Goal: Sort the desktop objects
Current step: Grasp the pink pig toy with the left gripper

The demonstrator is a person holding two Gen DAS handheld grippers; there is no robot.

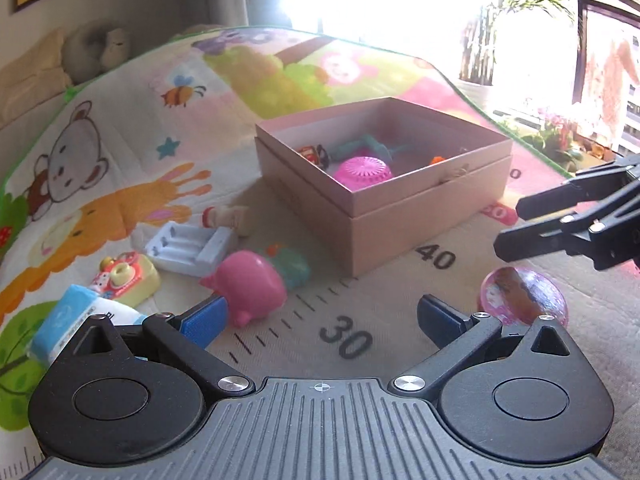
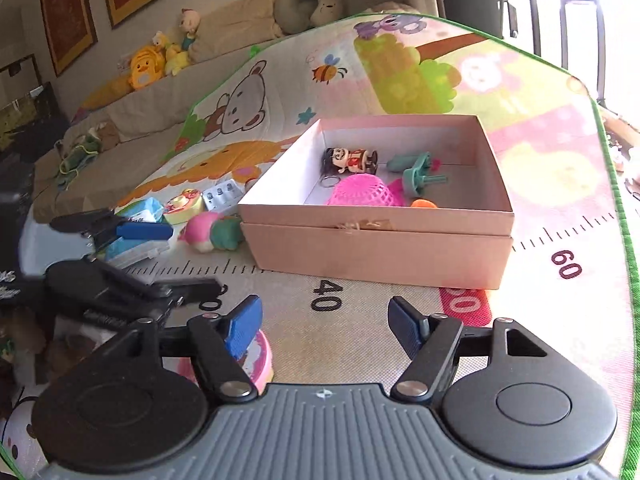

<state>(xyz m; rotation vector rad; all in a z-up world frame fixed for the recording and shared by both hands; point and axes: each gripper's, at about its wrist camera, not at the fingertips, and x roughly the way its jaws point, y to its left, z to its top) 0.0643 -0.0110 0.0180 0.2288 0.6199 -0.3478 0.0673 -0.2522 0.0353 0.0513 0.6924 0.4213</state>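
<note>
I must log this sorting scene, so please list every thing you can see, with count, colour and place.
box: 1, pink-beige, open, middle of mat
mat: 1, colourful, under everything
doll: 1, dark hair, red clothes, in box
basket: 1, pink, in box
teal toy: 1, in box
orange piece: 1, in box, partly hidden
pig: 1, pink, left of box
charger: 1, white, left of box
camera toy: 1, yellow, near charger
tissue pack: 1, blue-white, by left gripper
disc: 1, pink, near right gripper
plush toys: several, yellow, on sofa
left gripper: 1, black, blue pads, jaws open
right gripper: 1, black, blue pads, jaws open
</note>
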